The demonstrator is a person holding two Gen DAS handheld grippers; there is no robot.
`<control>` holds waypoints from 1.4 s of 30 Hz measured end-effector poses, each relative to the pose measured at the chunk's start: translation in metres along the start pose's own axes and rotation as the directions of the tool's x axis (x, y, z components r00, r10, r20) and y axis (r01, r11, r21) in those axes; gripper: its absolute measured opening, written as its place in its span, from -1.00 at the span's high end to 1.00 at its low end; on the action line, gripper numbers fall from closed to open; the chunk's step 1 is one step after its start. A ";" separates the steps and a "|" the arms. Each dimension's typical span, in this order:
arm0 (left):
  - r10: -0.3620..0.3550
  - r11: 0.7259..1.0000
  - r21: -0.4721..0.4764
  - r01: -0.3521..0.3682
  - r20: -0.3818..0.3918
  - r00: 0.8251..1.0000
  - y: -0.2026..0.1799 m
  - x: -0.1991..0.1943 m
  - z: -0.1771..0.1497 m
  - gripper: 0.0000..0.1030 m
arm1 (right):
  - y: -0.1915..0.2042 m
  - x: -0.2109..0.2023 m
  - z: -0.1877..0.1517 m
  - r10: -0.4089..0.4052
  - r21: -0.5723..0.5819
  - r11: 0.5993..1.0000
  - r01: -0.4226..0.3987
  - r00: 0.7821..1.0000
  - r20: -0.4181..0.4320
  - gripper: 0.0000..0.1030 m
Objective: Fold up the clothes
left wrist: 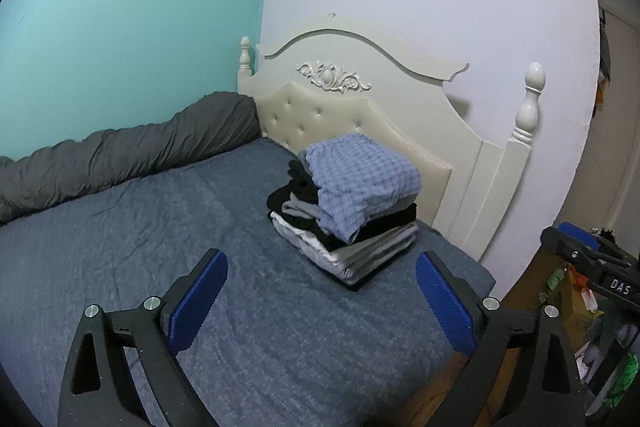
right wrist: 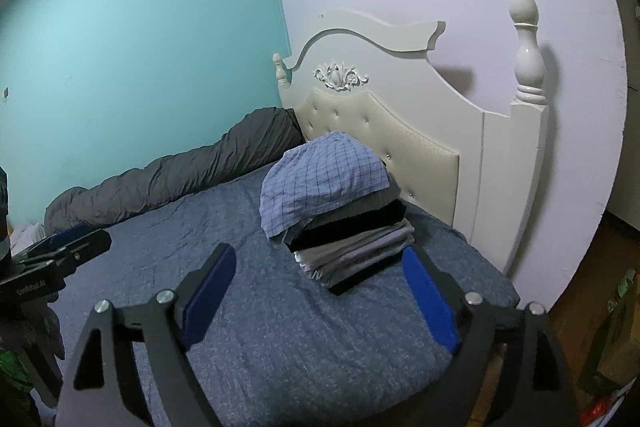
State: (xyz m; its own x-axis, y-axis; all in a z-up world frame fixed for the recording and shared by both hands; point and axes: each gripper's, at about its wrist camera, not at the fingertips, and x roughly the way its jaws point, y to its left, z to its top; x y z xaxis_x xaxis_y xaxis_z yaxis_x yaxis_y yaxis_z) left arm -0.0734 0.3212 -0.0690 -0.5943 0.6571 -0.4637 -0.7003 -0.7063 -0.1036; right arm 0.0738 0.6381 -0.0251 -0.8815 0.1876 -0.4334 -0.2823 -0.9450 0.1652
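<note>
A stack of folded clothes (left wrist: 376, 239) sits on the blue bed sheet (left wrist: 140, 247) near the headboard, with a blue checked garment (left wrist: 360, 179) draped loosely over its top. My left gripper (left wrist: 320, 259) is open and empty, a little short of the stack. The right gripper (right wrist: 320, 251) is also open with nothing between its blue pads (right wrist: 430, 301). In the right wrist view the stack (right wrist: 360, 247) lies just beyond its fingertips, under the checked garment (right wrist: 324, 179). Each gripper shows at the edge of the other's view: right gripper (left wrist: 580, 251), left gripper (right wrist: 72, 243).
A cream headboard (left wrist: 360, 99) with a corner post (left wrist: 528, 107) stands behind the stack. A rolled grey duvet (left wrist: 120, 155) lies along the teal wall. The bed's corner and wooden floor with clutter (left wrist: 576, 299) are at the right.
</note>
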 end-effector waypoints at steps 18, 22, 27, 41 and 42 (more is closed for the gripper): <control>0.031 1.000 -0.008 -0.031 0.009 0.999 0.013 -0.024 -0.016 -0.99 | 0.018 -0.014 -0.027 -0.019 -0.003 1.000 0.019 1.000 -0.005 -0.99; 0.030 1.000 -0.007 -0.030 0.012 0.999 0.012 -0.026 -0.017 -0.99 | 0.022 -0.017 -0.030 -0.018 -0.005 1.000 0.018 1.000 -0.002 -0.99; 0.017 1.000 -0.002 -0.017 0.021 1.000 0.009 -0.031 -0.017 -0.99 | 0.023 -0.020 -0.030 -0.013 -0.005 1.000 0.013 1.000 0.006 -0.99; 0.014 1.000 0.019 -0.014 0.020 1.000 0.003 -0.034 -0.019 -0.99 | 0.027 -0.027 -0.027 -0.009 -0.017 1.000 0.009 1.000 0.023 -0.99; 0.014 1.000 0.020 -0.014 0.020 1.000 0.003 -0.035 -0.019 -0.99 | 0.028 -0.028 -0.028 -0.010 -0.015 1.000 0.010 1.000 0.024 -0.99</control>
State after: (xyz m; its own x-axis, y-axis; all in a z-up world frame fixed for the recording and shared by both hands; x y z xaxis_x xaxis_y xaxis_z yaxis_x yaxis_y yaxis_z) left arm -0.0477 0.2912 -0.0700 -0.6117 0.6522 -0.4478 -0.6992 -0.7104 -0.0795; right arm 0.1008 0.5988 -0.0332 -0.8875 0.2029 -0.4137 -0.2853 -0.9470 0.1475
